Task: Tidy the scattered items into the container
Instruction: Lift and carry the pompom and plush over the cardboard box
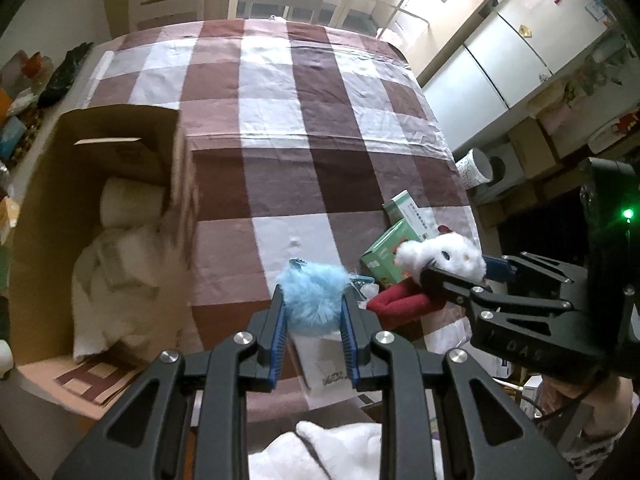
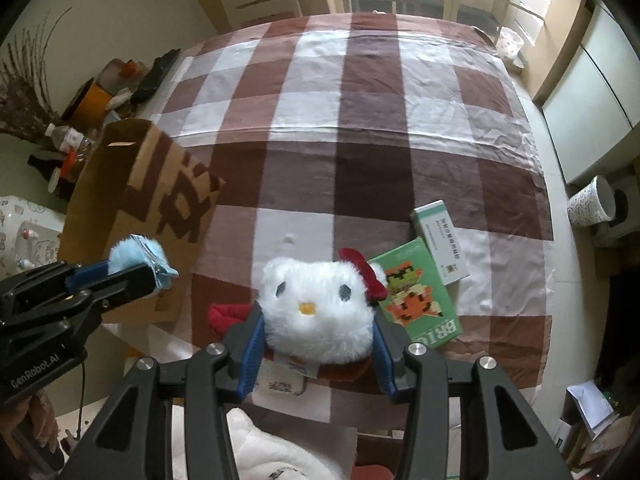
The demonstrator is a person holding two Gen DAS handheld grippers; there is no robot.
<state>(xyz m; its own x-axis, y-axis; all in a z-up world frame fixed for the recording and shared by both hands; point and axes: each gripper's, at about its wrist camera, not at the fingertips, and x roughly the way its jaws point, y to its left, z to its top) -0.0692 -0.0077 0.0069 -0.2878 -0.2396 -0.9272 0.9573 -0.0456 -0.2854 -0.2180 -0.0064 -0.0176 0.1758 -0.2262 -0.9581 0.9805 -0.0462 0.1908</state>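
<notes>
My left gripper (image 1: pixel 314 312) is shut on a fluffy blue pompom (image 1: pixel 314 296), held above the checked table; the same gripper (image 2: pixel 154 268) and pompom (image 2: pixel 132 256) show at the left of the right wrist view. My right gripper (image 2: pixel 318 328) is shut on a white plush cat (image 2: pixel 316 312) with a red bow; from the left wrist it appears at right as the plush cat (image 1: pixel 440 256) in the right gripper (image 1: pixel 452 270). An open cardboard box (image 1: pixel 48 200) stands on the table's left, holding white items (image 1: pixel 120 280). A green brick box (image 2: pixel 420 292) and a slim white-green carton (image 2: pixel 440 240) lie on the table.
A brown-and-white checked cloth (image 1: pixel 312 120) covers the table. Chairs stand at its far side. Clutter and bottles (image 2: pixel 68 140) sit left of the cardboard box (image 2: pixel 132 200). A patterned waste bin (image 2: pixel 592 200) stands on the floor at right, by white cabinets. A red pouch (image 1: pixel 400 304) lies near the table's front edge.
</notes>
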